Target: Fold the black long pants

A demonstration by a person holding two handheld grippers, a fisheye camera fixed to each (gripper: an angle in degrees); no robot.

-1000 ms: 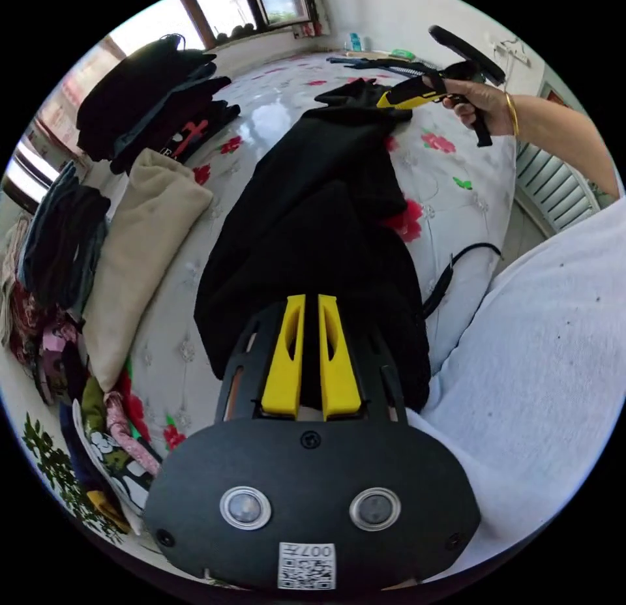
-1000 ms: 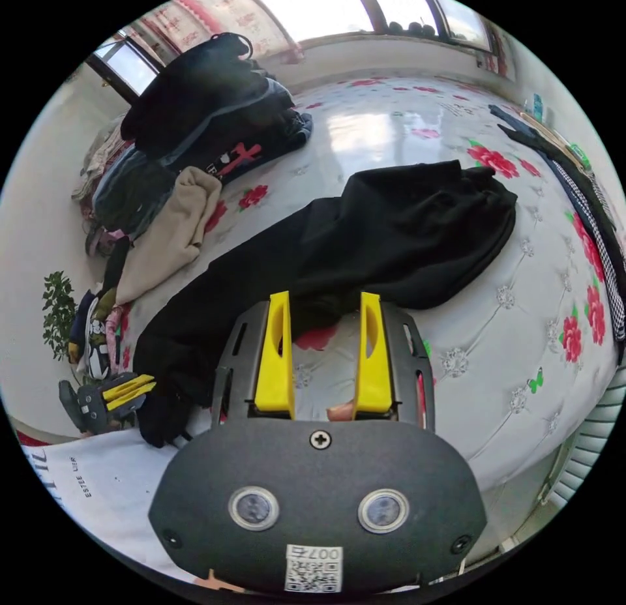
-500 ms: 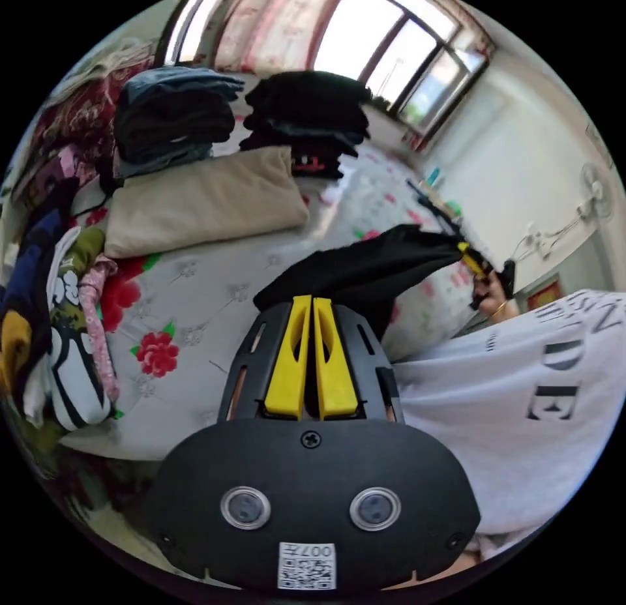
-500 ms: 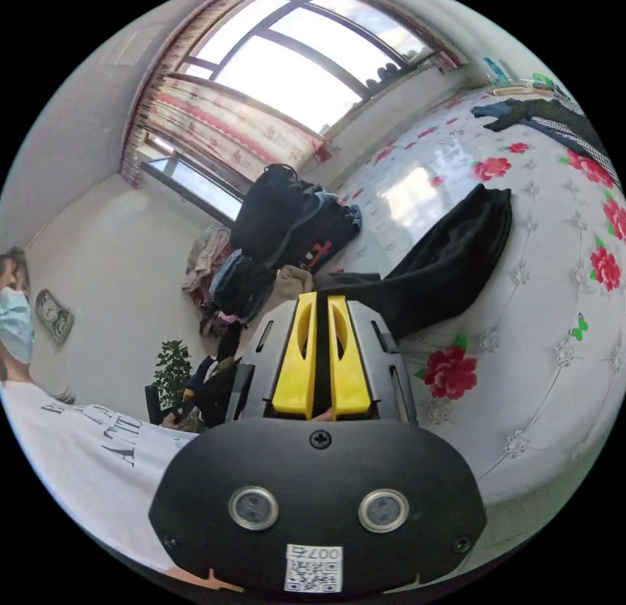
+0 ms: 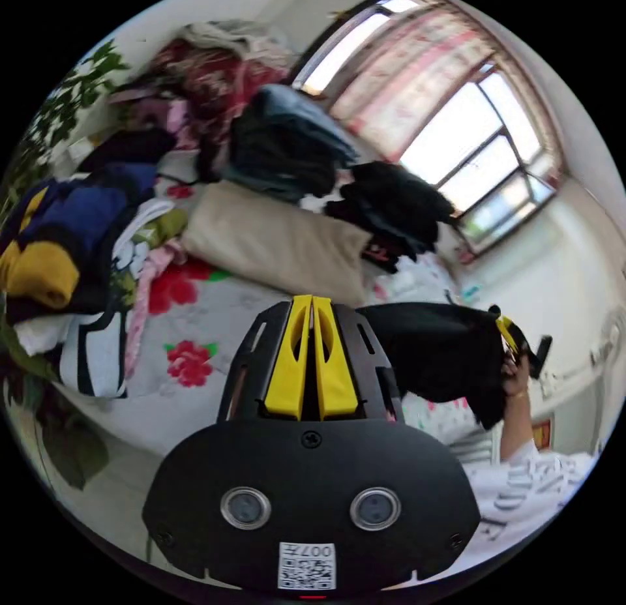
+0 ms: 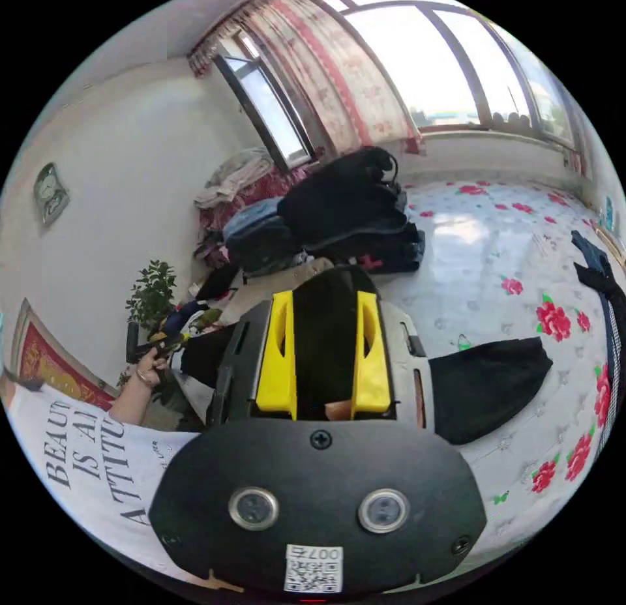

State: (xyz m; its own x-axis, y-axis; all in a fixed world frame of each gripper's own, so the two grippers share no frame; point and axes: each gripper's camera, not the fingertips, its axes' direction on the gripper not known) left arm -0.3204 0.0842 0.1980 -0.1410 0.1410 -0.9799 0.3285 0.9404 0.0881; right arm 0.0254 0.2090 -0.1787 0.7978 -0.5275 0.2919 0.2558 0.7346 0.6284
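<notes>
Black pants (image 5: 437, 357) rose off the bed (image 6: 495, 253) since earlier; left claw (image 5: 312, 318) clenched on them, right claw (image 6: 325, 318) parted around fabric at 12 o'clock.

Bright daylight from window (image 6: 417, 64); fisheye edges warped, blurred.

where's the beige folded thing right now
In the left gripper view the beige folded garment lies on the floral bedspread, just above the left gripper, beside the dark clothes stacks and a colourful clothes pile.
</notes>
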